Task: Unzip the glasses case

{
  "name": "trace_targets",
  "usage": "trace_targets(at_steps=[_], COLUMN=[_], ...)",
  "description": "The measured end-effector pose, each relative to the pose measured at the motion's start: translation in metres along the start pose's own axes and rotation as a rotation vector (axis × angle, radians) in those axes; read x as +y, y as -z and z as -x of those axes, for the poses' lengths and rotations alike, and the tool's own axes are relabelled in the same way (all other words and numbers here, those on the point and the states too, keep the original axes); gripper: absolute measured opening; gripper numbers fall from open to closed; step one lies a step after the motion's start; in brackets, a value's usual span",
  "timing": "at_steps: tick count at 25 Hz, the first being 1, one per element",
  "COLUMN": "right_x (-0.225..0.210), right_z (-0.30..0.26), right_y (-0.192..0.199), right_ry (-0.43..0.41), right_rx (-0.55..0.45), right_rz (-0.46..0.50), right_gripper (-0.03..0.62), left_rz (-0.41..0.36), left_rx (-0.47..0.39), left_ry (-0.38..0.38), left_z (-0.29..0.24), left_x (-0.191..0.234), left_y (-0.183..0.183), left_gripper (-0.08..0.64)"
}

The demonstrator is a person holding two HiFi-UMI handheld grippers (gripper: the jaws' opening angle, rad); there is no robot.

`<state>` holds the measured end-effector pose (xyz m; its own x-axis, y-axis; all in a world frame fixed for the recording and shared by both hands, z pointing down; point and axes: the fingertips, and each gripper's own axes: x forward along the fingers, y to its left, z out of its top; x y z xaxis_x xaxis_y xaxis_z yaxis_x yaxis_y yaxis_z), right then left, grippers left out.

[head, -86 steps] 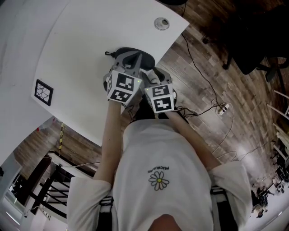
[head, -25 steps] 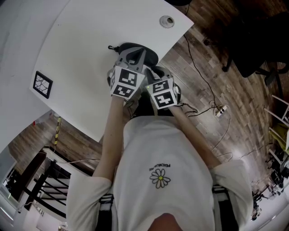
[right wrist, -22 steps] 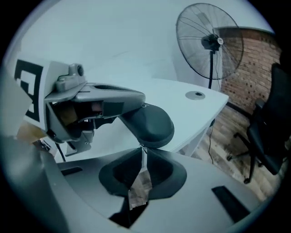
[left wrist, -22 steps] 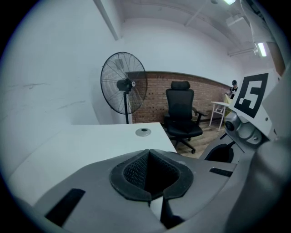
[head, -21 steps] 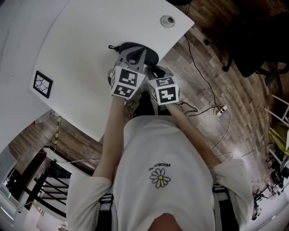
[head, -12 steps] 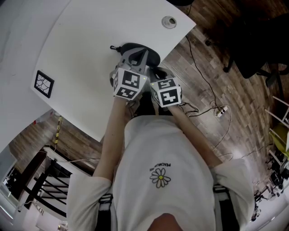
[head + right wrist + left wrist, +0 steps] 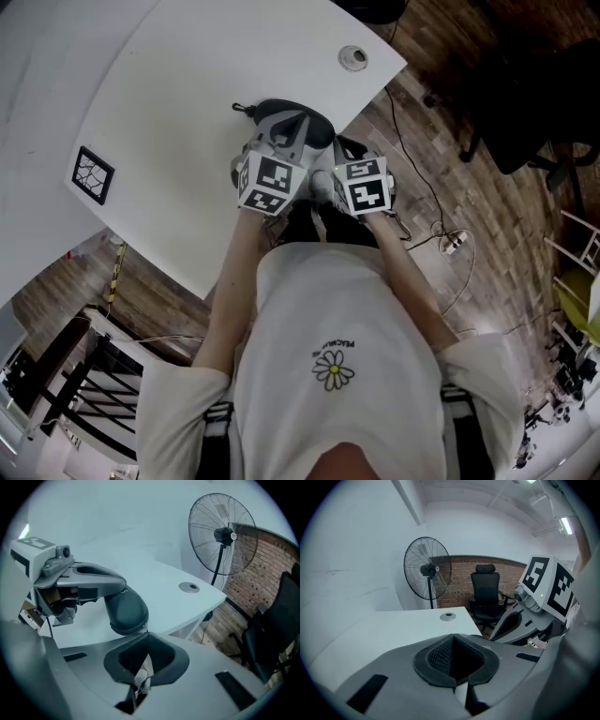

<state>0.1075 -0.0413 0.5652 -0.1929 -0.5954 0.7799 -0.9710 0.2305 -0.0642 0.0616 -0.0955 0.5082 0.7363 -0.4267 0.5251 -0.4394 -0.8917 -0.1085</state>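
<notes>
Glasses case [image 7: 314, 116] hugs the table's [image 7: 178, 122] 4 o'clock edge. Left gripper [image 7: 456, 677] is clenched, perhaps on it. Right gripper [image 7: 139, 677] is clenched past the edge. Open tabletop lies toward 10 o'clock.

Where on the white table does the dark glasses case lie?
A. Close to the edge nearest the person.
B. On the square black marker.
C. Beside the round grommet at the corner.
A: in the head view the glasses case lies close to the table edge nearest the person, well apart from the grommet and the square marker.
</notes>
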Motion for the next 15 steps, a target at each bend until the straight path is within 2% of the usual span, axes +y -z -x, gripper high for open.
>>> trace_targets(at_steps=[3,5,8,11,13,15], right_x=[0.014,0.031,0.073,0.119,0.13,0.126], right_z=[0.002,0.008,0.016,0.02,0.018,0.015], right_y=[0.0,0.006,0.012,0.012,0.01,0.008], right_ry=[-0.059,-0.117,-0.231,-0.333,-0.345,-0.337], right_rx=[0.014,0.026,0.034,0.025,0.02,0.023], right_rz=[0.097,0.167,0.275,0.403,0.434,0.413], right_gripper=[0.006,0.006,0.006,0.006,0.006,0.006], left_rz=[0.01,0.051,0.098,0.082,0.083,0.094], left_rx=[0.032,0.049,0.069,0.123,0.129,0.114], left_ry=[-0.008,-0.023,-0.055,-0.093,-0.131,-0.161], left_z=[0.004,0.01,0.023,0.032,0.036,0.04], left_x=[0.001,0.001,0.005,0.007,0.009,0.013], left_y=[0.001,0.003,0.008,0.016,0.022,0.025], left_gripper=[0.012,0.012,0.012,0.012,0.012,0.012])
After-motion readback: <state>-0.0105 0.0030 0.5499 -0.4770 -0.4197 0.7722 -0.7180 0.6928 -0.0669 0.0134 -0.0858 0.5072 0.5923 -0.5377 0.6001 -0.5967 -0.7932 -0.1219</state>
